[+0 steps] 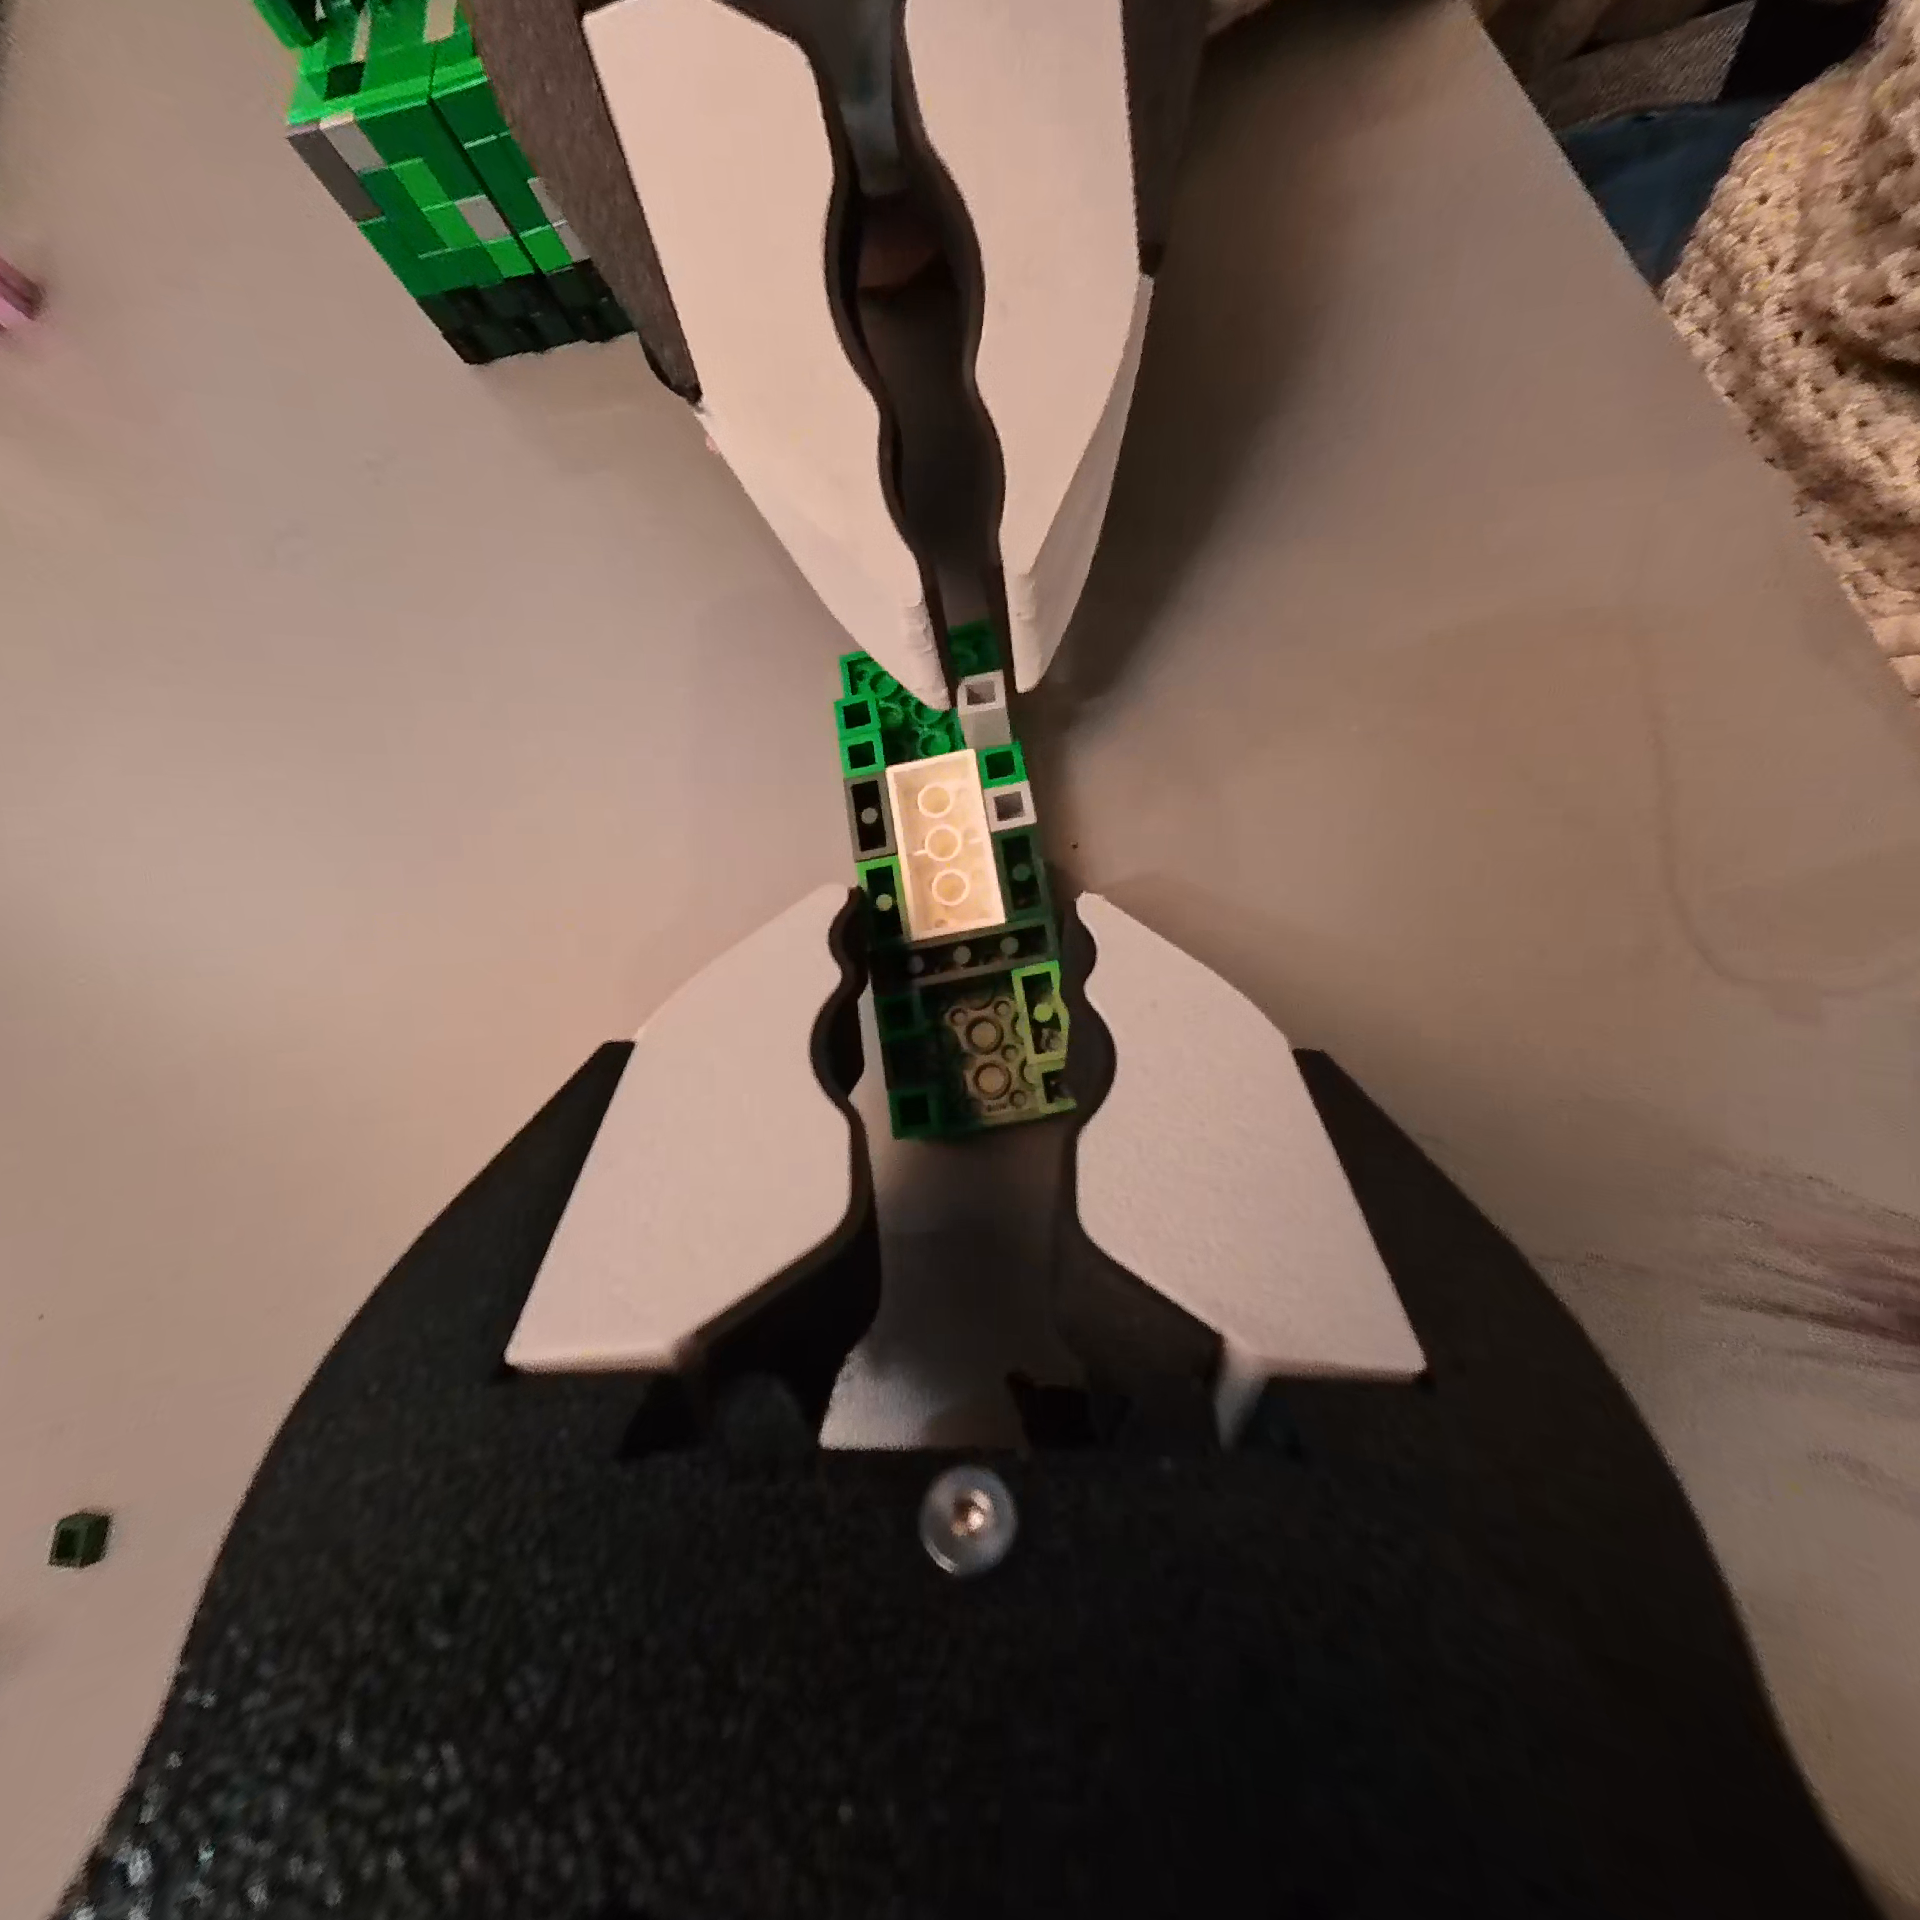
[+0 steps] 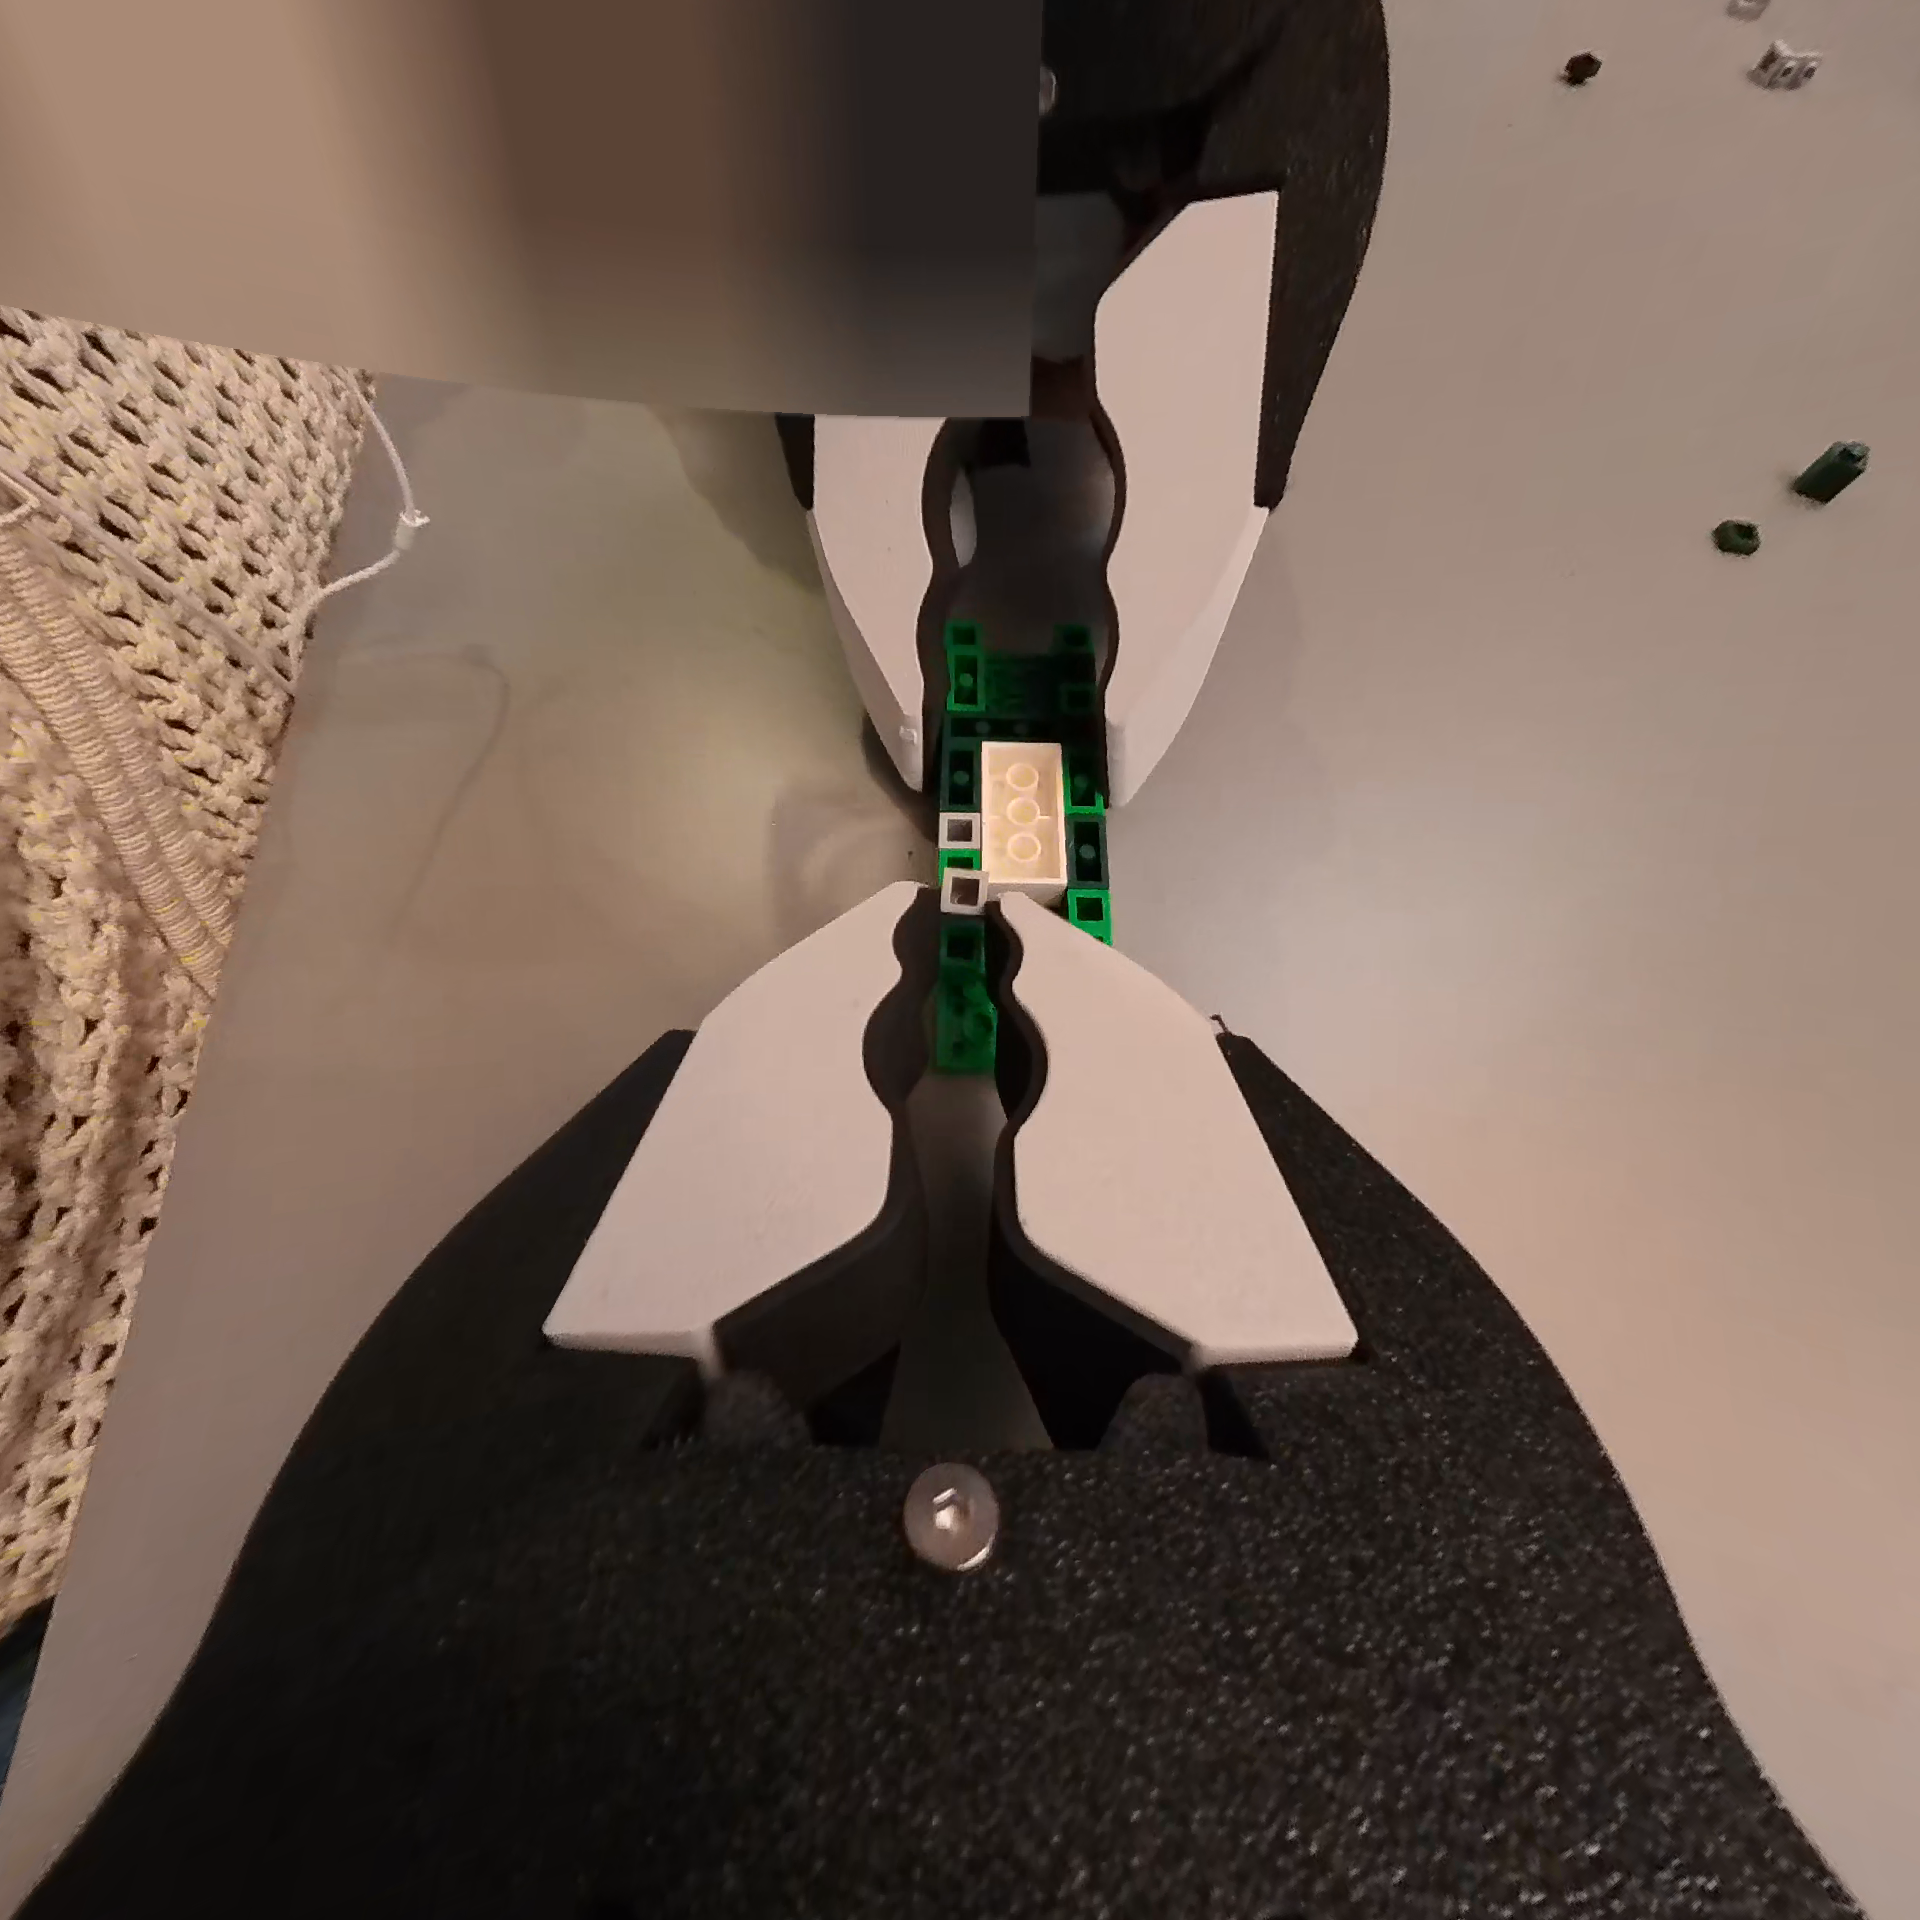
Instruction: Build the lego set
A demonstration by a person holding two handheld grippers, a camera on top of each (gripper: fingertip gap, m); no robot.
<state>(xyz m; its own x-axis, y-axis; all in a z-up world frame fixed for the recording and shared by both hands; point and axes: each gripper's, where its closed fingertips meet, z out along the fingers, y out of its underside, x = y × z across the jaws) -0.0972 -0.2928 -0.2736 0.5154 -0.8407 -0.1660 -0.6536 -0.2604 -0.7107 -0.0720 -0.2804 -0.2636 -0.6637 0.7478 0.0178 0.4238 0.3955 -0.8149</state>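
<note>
Green lego block (image 1: 951, 883) btwn both tongs | finished green stack (image 1: 457, 197) behind

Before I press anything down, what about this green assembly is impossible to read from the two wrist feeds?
- Left wrist view: near end of the green assembly sits behind the left gripper fingers.
- Right wrist view: its near end is covered by the right gripper.
- Finished green block: cut by the top edge.
- Loose dark pieces: too small.

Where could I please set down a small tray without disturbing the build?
The table is bare between the green tower and the dark brick. It is crowded where the left gripper and right gripper grip the green assembly, and among the loose pieces.
</note>
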